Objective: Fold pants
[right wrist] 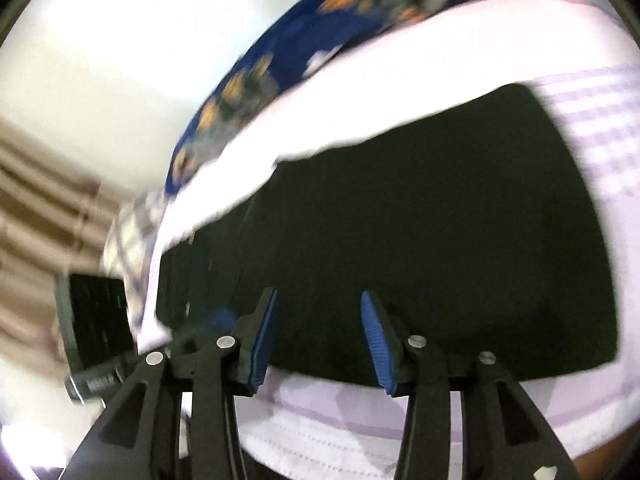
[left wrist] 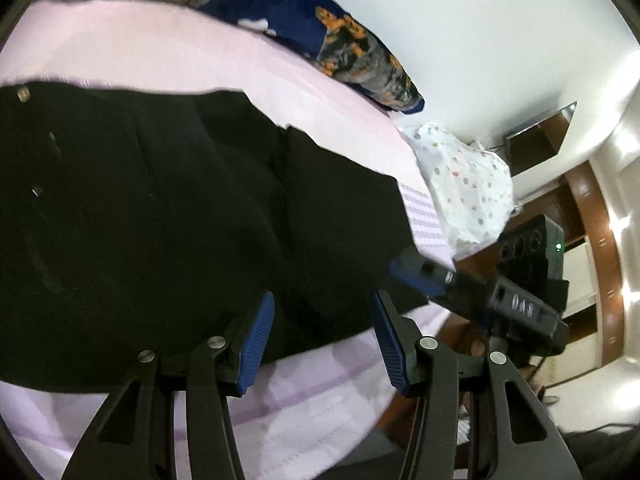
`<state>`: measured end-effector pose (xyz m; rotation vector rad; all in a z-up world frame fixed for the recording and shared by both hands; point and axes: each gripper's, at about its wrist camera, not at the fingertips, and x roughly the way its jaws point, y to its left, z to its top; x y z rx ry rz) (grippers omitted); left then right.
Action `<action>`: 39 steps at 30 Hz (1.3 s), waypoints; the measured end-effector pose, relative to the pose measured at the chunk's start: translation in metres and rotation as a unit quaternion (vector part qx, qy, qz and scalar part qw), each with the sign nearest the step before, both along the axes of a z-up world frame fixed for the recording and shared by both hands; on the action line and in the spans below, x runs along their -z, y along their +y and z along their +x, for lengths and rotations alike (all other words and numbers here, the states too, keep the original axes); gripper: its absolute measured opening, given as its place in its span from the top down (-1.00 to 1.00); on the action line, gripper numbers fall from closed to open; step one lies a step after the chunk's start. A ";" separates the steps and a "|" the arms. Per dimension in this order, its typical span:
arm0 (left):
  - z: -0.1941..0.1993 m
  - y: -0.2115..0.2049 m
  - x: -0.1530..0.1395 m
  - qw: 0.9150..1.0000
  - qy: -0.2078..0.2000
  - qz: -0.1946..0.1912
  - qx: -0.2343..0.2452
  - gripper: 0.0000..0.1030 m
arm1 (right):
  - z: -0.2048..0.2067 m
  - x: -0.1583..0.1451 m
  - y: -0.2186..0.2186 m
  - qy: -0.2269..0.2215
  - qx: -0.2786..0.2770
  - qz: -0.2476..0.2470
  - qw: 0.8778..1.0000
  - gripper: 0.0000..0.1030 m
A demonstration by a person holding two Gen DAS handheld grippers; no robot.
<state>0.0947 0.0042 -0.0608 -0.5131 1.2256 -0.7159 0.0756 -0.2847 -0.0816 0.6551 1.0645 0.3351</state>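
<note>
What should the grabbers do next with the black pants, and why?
Probably lower both and pinch the near edge of the pants. The left gripper and right gripper are open and empty, and the pants lie flat on the bed.

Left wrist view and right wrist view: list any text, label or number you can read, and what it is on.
"DAS": embossed letters on the body of the right gripper, seen in the left wrist view; slightly blurred, so a probable reading.
Dark screen at the left of the right wrist view: faint green marks, too blurred to read.
Black pants: no readable label.
</note>
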 end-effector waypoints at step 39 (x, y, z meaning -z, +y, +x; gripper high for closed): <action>0.022 -0.063 0.039 0.997 0.064 0.046 -0.014 0.87 | 0.001 0.027 -0.032 0.039 0.075 0.034 0.996 0.16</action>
